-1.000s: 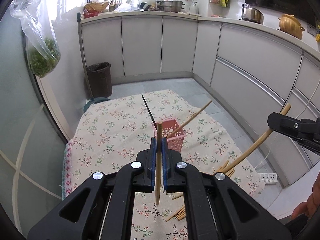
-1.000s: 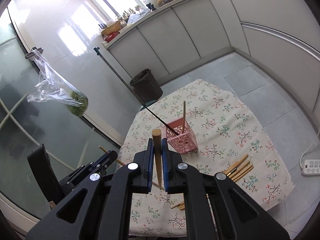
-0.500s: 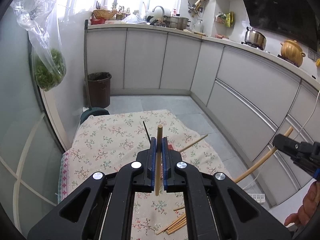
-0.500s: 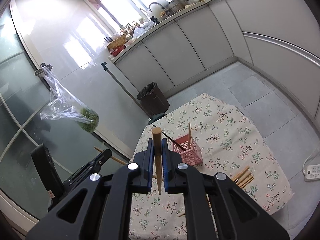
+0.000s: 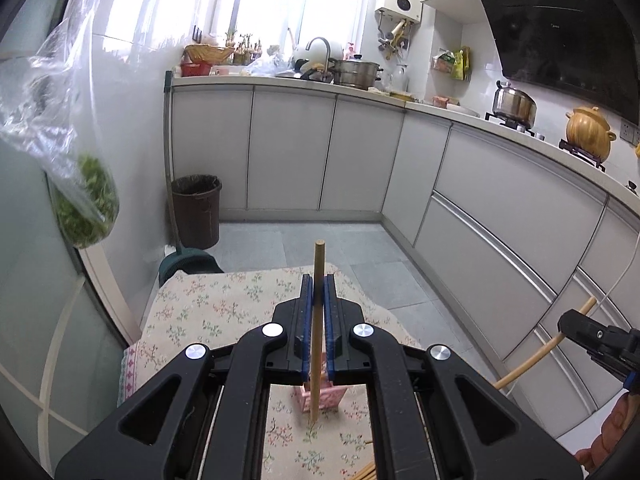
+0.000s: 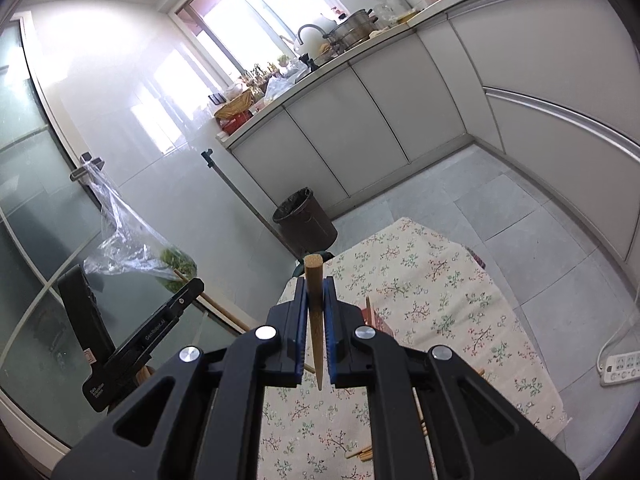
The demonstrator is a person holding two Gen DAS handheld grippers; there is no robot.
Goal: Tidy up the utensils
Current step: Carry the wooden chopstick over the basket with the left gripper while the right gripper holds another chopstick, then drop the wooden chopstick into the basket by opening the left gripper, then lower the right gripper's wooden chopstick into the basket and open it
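So my left gripper is clamped on a wooden chopstick, standing pretty much upright between the blue pads, blunt end poking up above the fingertips and the thin end hanging down below them. Right gripper is doing the same thing with its own tapered chopstick, fat end up, point down, squeezed tight between its pads.

Just under the left one you can see a bit of the pink holder sitting on the flowery tablecloth, mostly hidden behind my fingers. From the right side only a corner of that pink holder peeks out past the gripper, with one stick standing in it. A few loose chopsticks lie on the cloth near the bottom edge, partly hidden, so can't count them.

Further out: a brown trash bin on the grey tile floor by the white cabinets, a plastic bag of greens hanging on the glass door at left, and pots up on the counter by the window.
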